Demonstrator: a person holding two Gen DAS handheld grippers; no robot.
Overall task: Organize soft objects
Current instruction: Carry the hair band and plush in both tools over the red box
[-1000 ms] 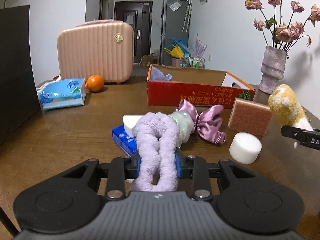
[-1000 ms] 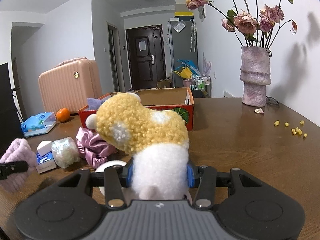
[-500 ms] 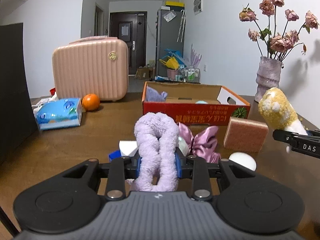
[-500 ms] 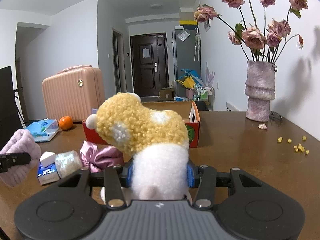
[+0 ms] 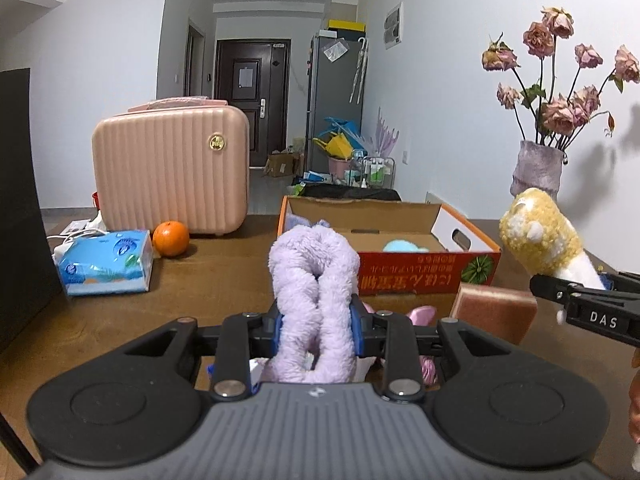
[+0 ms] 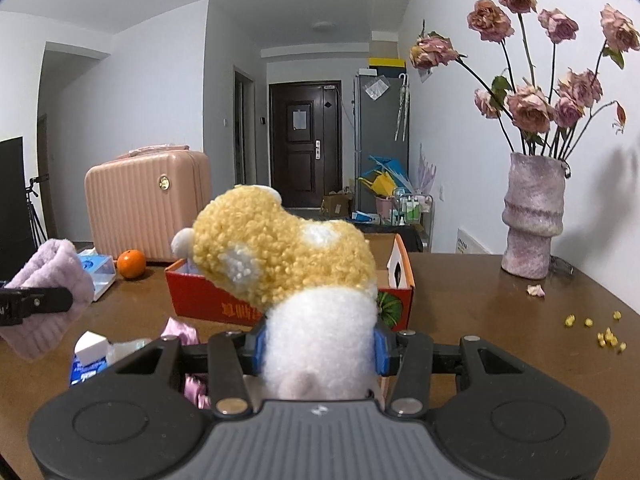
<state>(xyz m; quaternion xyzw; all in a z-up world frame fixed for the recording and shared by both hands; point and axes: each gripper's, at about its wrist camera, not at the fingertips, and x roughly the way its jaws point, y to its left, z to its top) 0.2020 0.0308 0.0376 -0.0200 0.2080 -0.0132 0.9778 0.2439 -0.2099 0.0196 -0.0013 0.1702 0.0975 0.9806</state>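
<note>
My left gripper (image 5: pixel 318 326) is shut on a fluffy lilac scrunchie (image 5: pixel 314 276), held up above the wooden table. My right gripper (image 6: pixel 318 350) is shut on a yellow and white plush toy (image 6: pixel 280 256), which also shows at the right of the left wrist view (image 5: pixel 538 238). Ahead of both stands an open red cardboard box (image 5: pixel 424 276) with a light blue soft thing (image 5: pixel 402 246) and a lilac cloth (image 5: pixel 298 222) inside. The lilac scrunchie (image 6: pixel 48 292) appears at the left edge of the right wrist view. A pink satin scrunchie (image 6: pixel 180 332) lies on the table below the grippers.
A pink suitcase (image 5: pixel 170 170), an orange (image 5: pixel 171 239) and a blue tissue pack (image 5: pixel 106 262) stand at the back left. A sponge (image 5: pixel 494 314) lies by the box. A vase of dried roses (image 6: pixel 532 216) stands at the right, with yellow crumbs (image 6: pixel 600 332) nearby. A small blue and white box (image 6: pixel 88 356) lies low left.
Both grippers have risen with their soft things and come closer to the red box. The items on the table have dropped lower in view and are partly hidden behind the grippers.
</note>
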